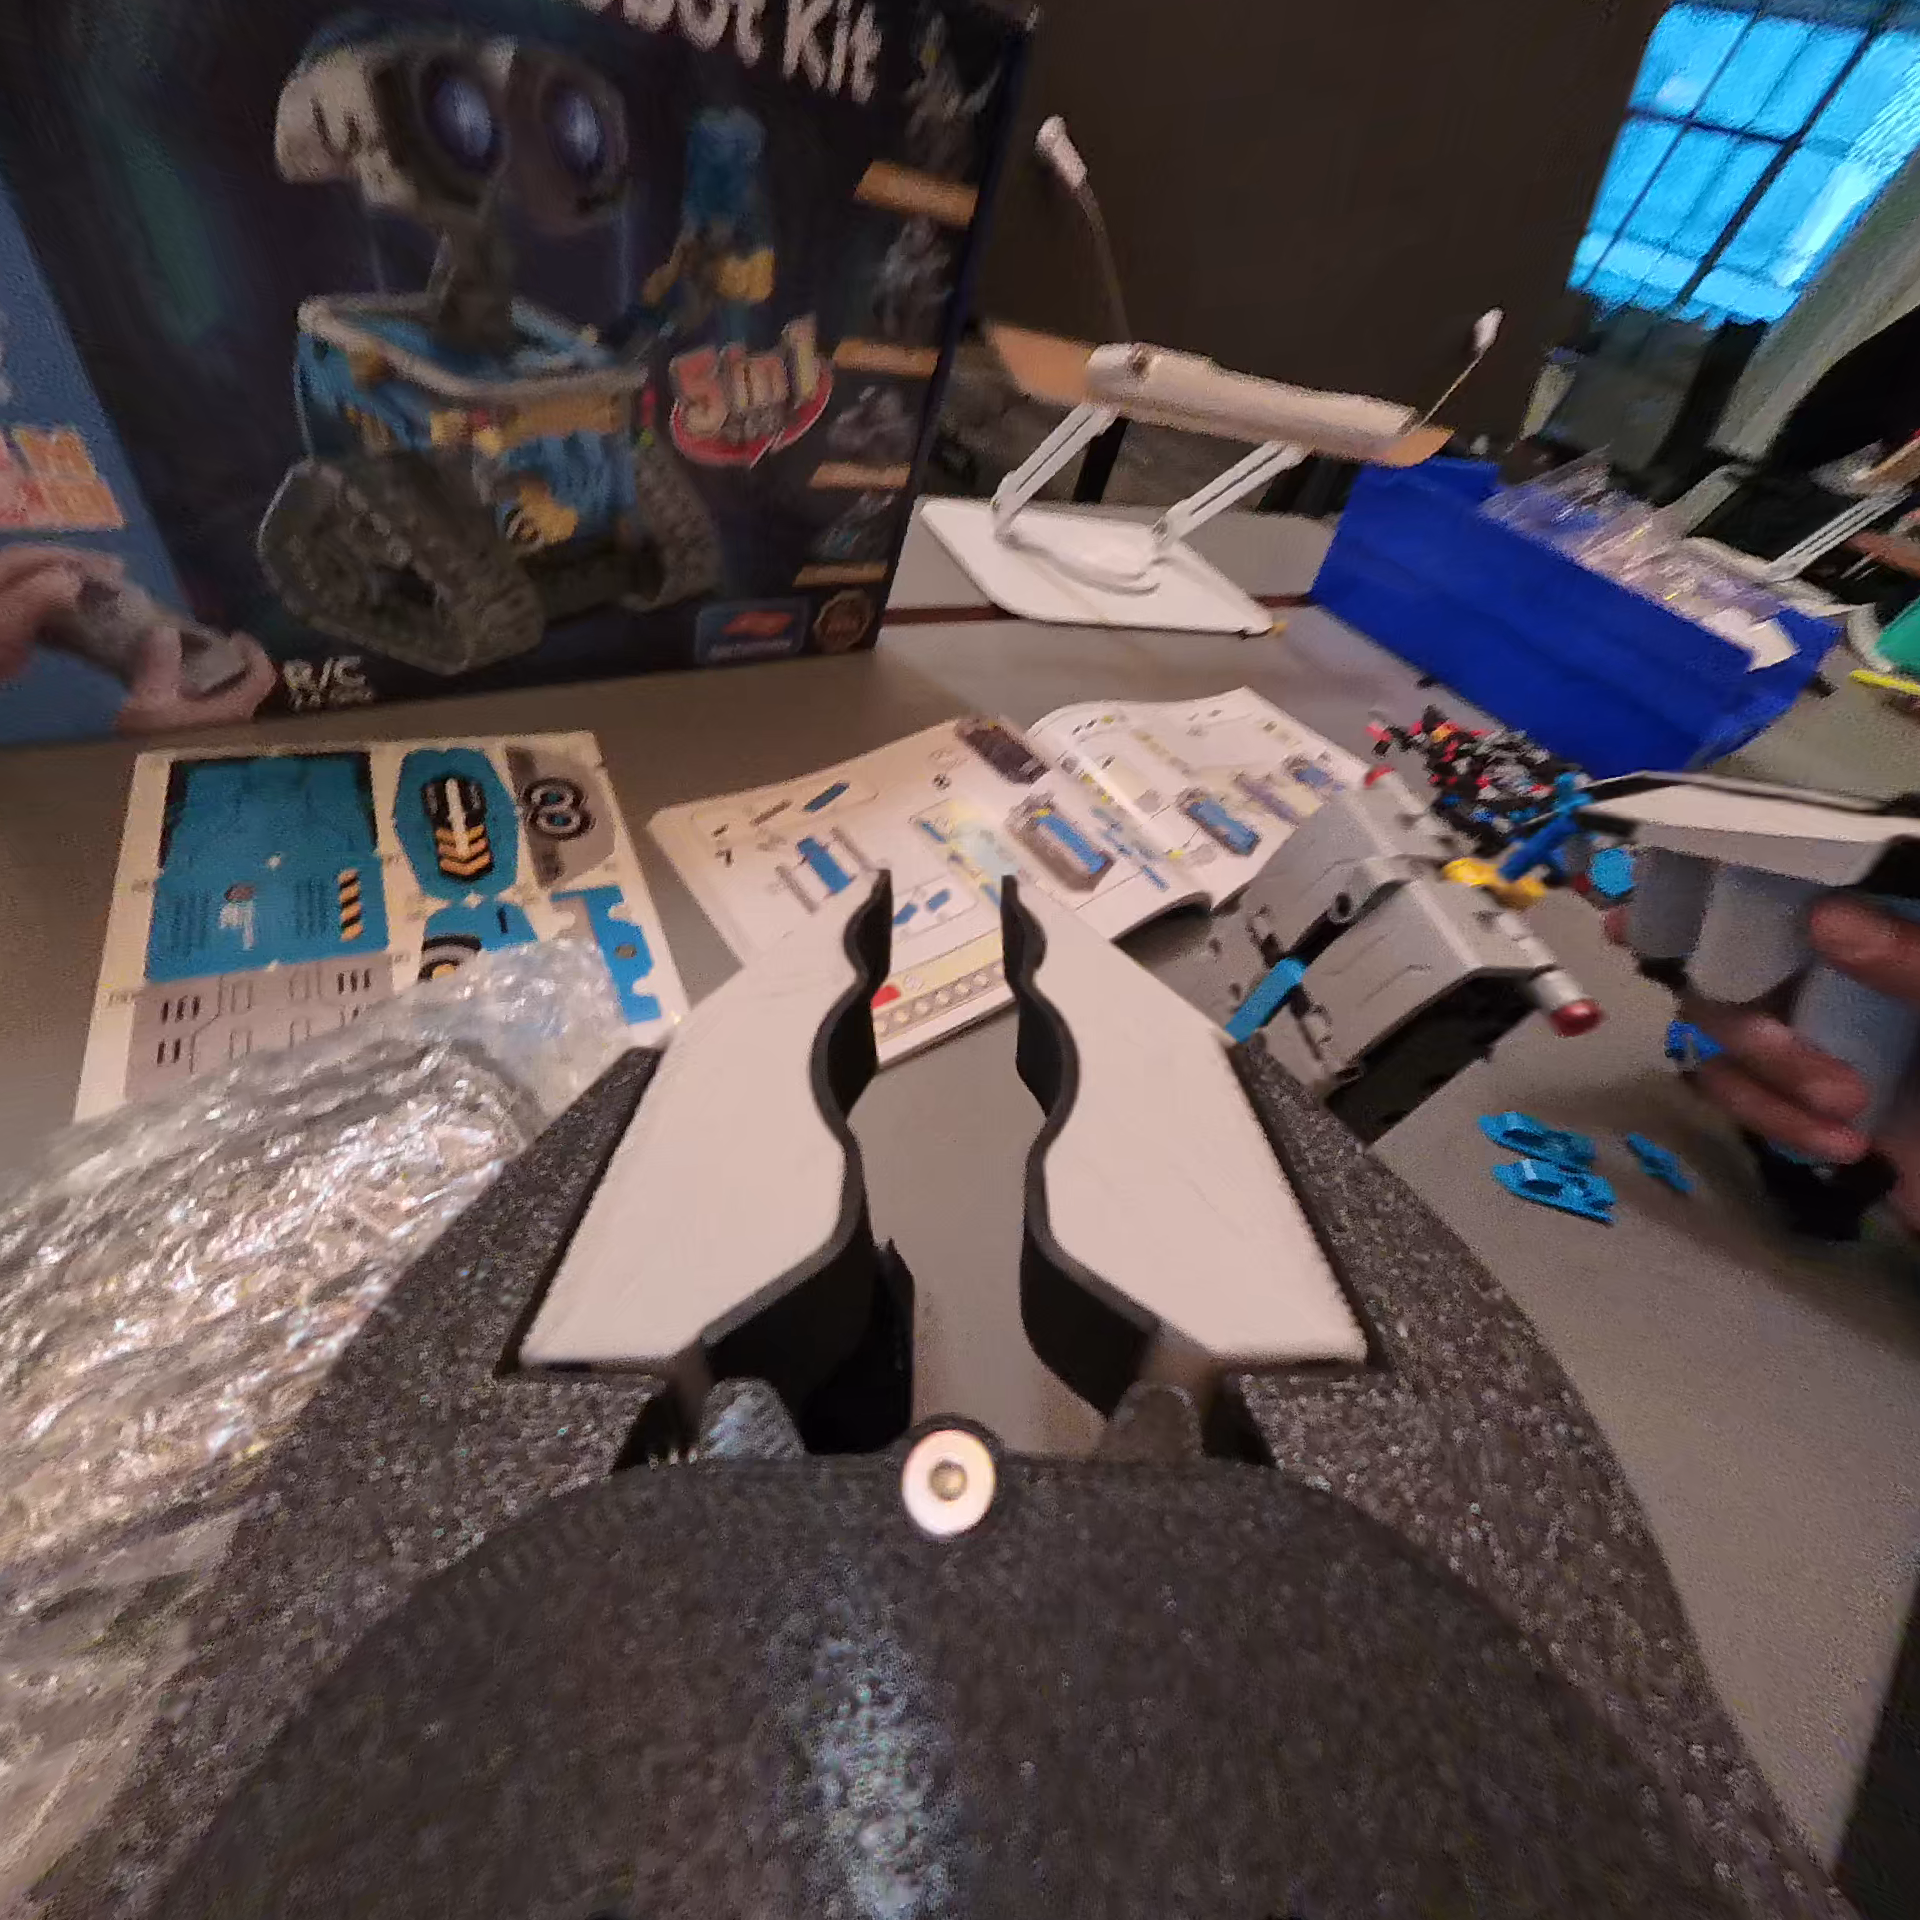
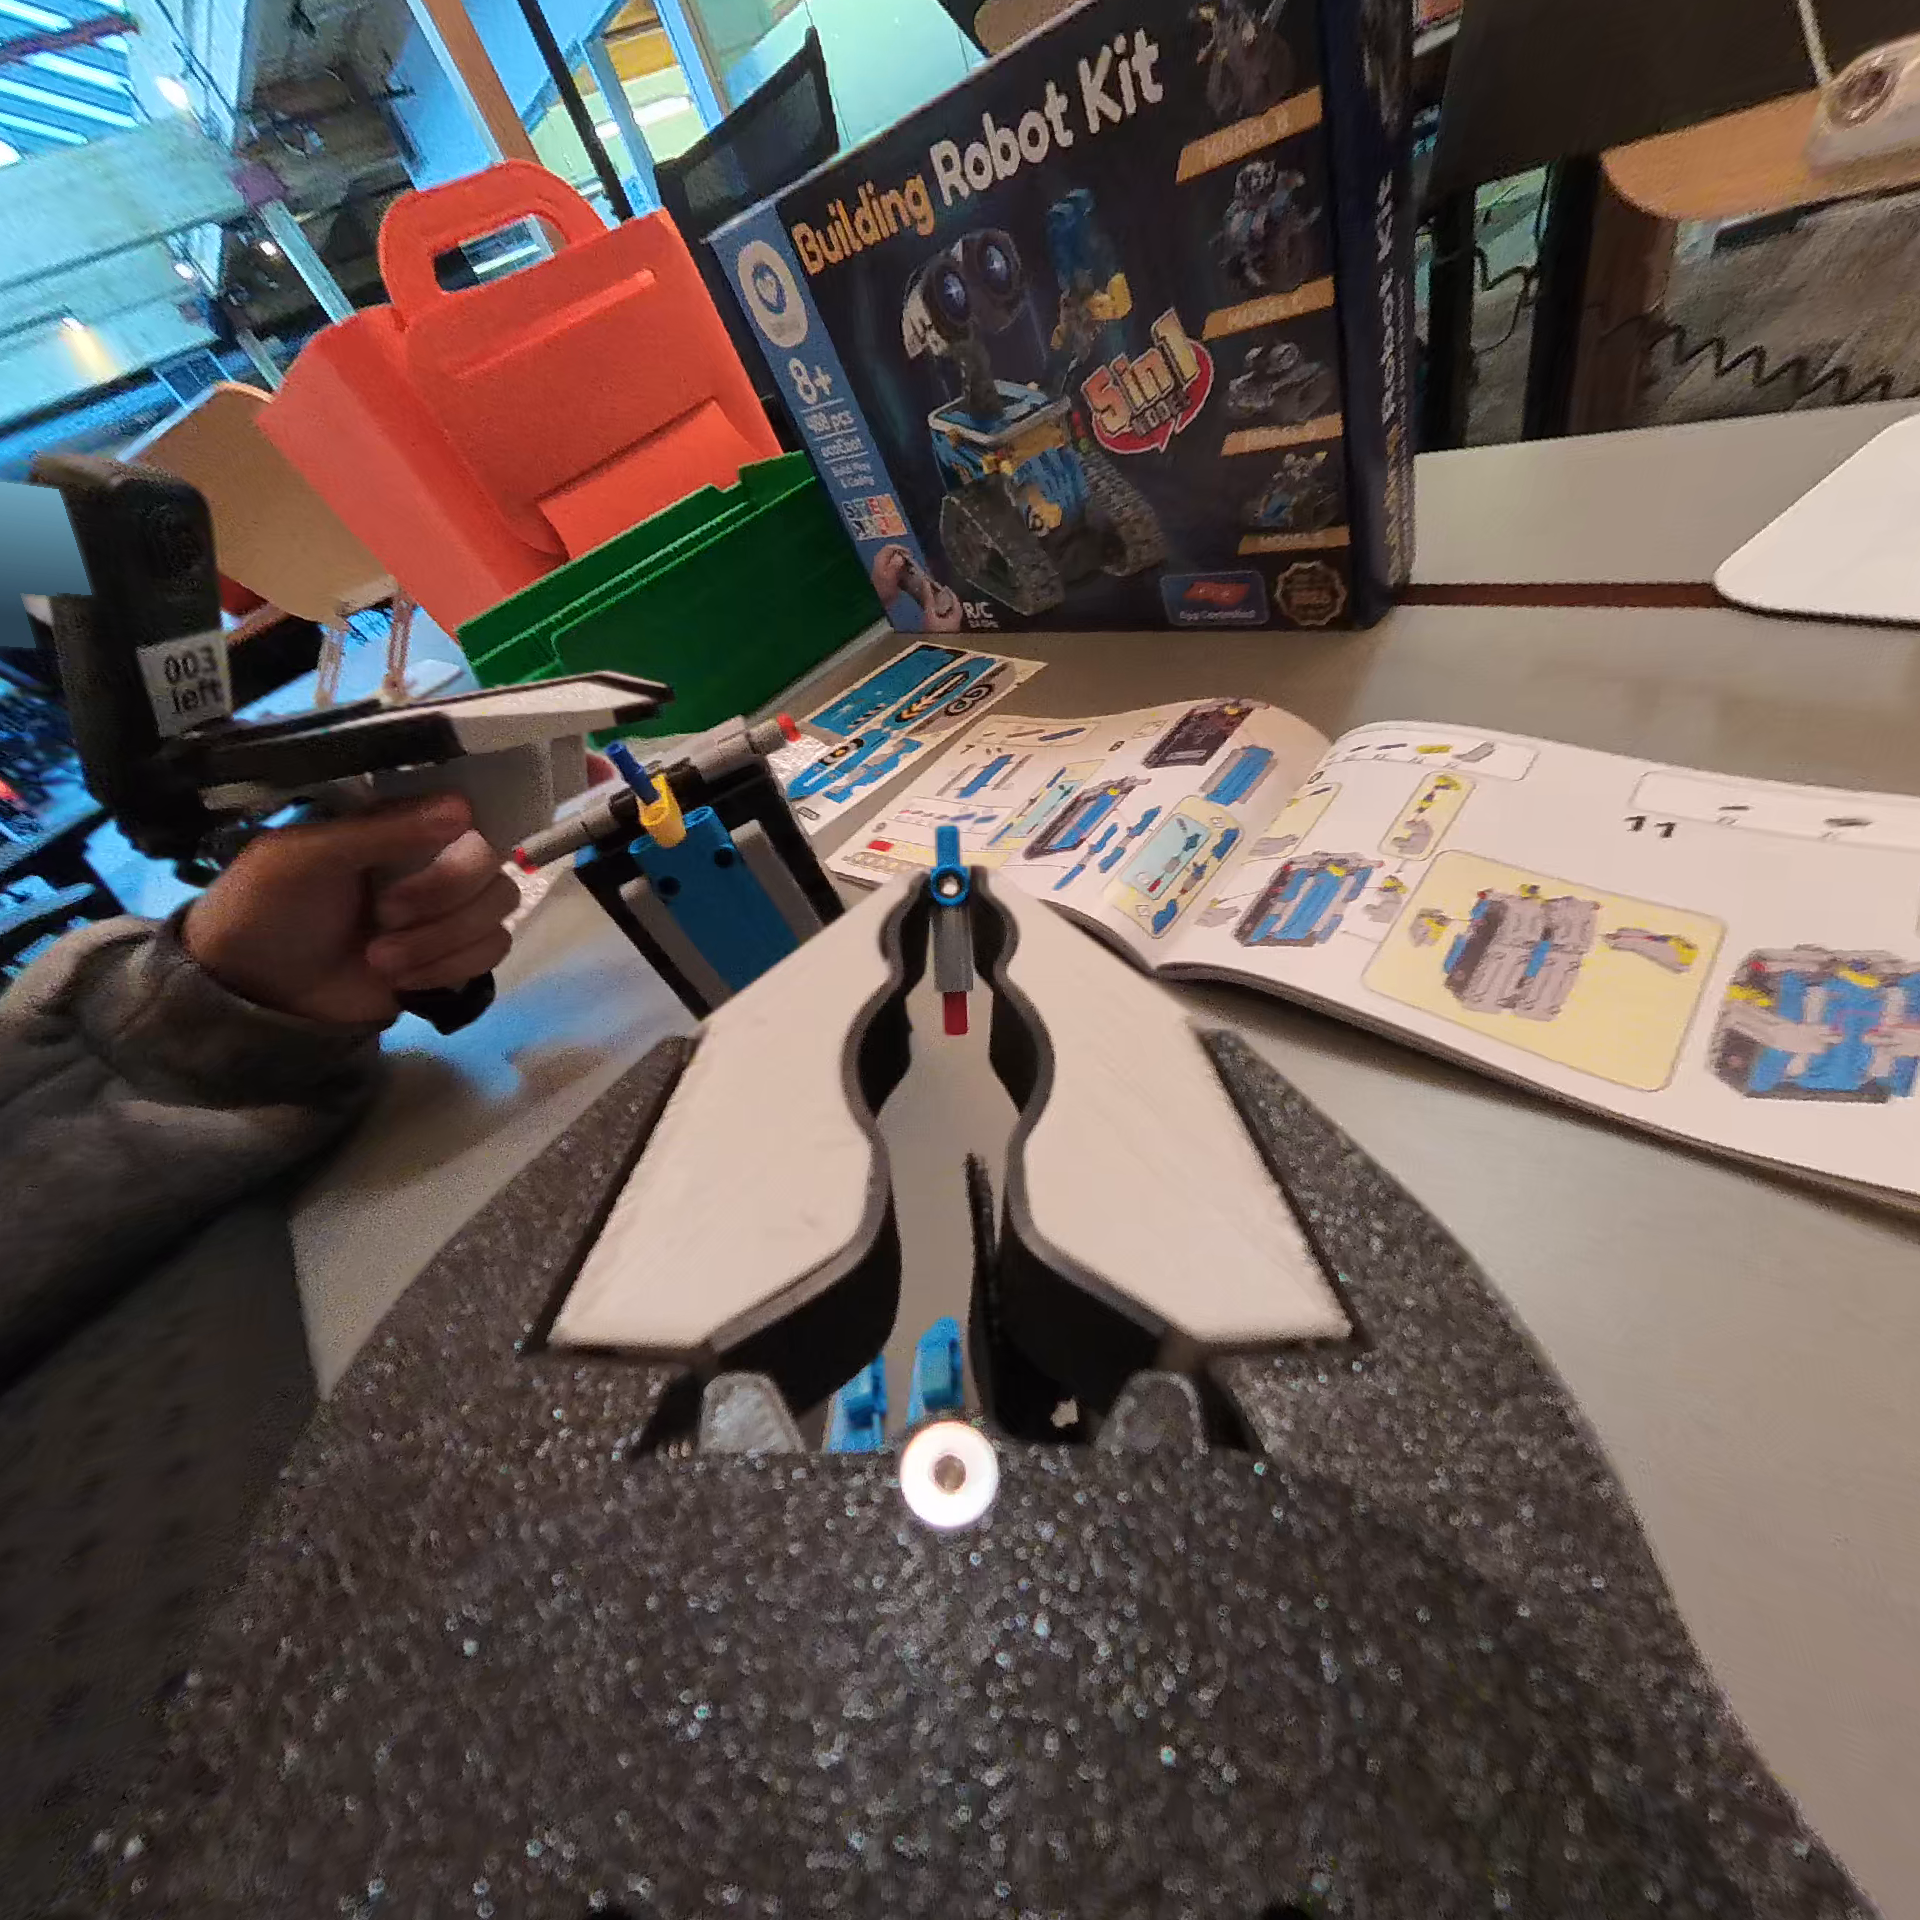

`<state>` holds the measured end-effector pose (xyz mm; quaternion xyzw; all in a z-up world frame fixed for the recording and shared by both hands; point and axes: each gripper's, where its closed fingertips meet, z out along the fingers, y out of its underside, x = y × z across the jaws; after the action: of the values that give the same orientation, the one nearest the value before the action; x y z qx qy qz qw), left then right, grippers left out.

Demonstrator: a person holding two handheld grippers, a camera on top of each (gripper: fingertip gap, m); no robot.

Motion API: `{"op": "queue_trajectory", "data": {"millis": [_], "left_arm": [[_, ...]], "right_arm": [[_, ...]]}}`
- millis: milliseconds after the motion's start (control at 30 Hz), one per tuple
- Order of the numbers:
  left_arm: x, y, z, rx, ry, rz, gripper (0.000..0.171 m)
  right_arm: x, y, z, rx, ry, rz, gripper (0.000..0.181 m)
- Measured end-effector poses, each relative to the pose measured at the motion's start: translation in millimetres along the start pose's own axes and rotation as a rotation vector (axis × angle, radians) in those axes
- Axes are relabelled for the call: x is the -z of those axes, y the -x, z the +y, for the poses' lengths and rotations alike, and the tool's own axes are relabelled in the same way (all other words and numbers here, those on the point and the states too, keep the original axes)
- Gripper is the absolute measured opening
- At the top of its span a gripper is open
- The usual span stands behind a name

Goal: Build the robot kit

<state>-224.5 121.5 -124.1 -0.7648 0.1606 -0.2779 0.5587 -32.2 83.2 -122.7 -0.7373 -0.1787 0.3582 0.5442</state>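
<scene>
Starting left: crinkled clear plastic wrap (image 1: 239, 1174) is seen just left of the left gripper (image 1: 940, 904), with a sticker sheet (image 1: 364, 894) beyond it. Left gripper fingers are parted with nothing between them; bare grey table (image 1: 1558, 1455) is visible through the gap and to its right. An open instruction booklet (image 1: 1039, 821) lies ahead of the tips, and the upright kit box (image 1: 499, 343) closes off the far left.

Right of the left gripper, a grey-and-blue brick assembly (image 1: 1382, 956) is seen tilted, near the right gripper's handle and the hand (image 1: 1808, 1039) on it. Loose blue pieces (image 1: 1548, 1164) lie on the table below it, and a heap of small parts (image 1: 1475, 758) sits behind.

Right gripper (image 2: 951, 914) is clamped on a small piece (image 2: 948, 940): blue connector at the tips, grey sleeve, red axle end toward the camera. The piece is held just right of the assembly (image 2: 707, 894), not visibly touching it.

Only the right view shows the orange carrier (image 2: 520, 384) and green tray (image 2: 686, 603) at far left, behind the left gripper (image 2: 499, 727). Only the left view shows the blue bin (image 1: 1538, 613) and white stand (image 1: 1122, 520) at far right. Free table is seen right of the right gripper, bounded by the booklet (image 2: 1455, 914).
</scene>
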Motion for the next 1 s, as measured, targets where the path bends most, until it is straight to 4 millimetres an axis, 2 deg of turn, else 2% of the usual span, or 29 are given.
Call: {"op": "queue_trajectory", "data": {"millis": [67, 200, 633, 767, 833, 900, 1000], "left_arm": [[-4.8, 1.9, 10.1, -0.008, 0.045, -0.010, 0.020], [-10.1, -6.4, 21.8, -0.055, 0.095, 0.001, 0.020], [-11.5, -8.8, 25.6, -0.054, 0.103, 0.015, 0.020], [-9.8, -12.4, 22.7, -0.086, 0.091, 0.013, 0.020], [-6.5, -19.2, 15.2, -0.098, 0.055, 0.032, 0.020], [-0.1, -35.8, 3.5, -0.121, -0.002, 0.093, 0.020], [17.0, -67.7, -18.8, -0.194, -0.126, 0.202, 0.020]], "right_arm": [[1.9, -3.2, 0.6, 0.033, -0.002, 0.016, 0.007], [3.6, -6.0, 0.6, 0.002, -0.015, 0.012, 0.007], [2.4, -0.7, 5.0, 0.001, 0.002, -0.013, 0.007], [0.1, 14.4, 15.5, 0.077, 0.065, -0.040, 0.007], [-1.2, 25.3, 21.3, 0.176, 0.096, -0.039, 0.007], [-1.8, 34.5, 24.4, 0.244, 0.107, -0.044, 0.007], [4.1, 50.9, 12.4, 0.215, 0.032, -0.110, 0.007]]}}
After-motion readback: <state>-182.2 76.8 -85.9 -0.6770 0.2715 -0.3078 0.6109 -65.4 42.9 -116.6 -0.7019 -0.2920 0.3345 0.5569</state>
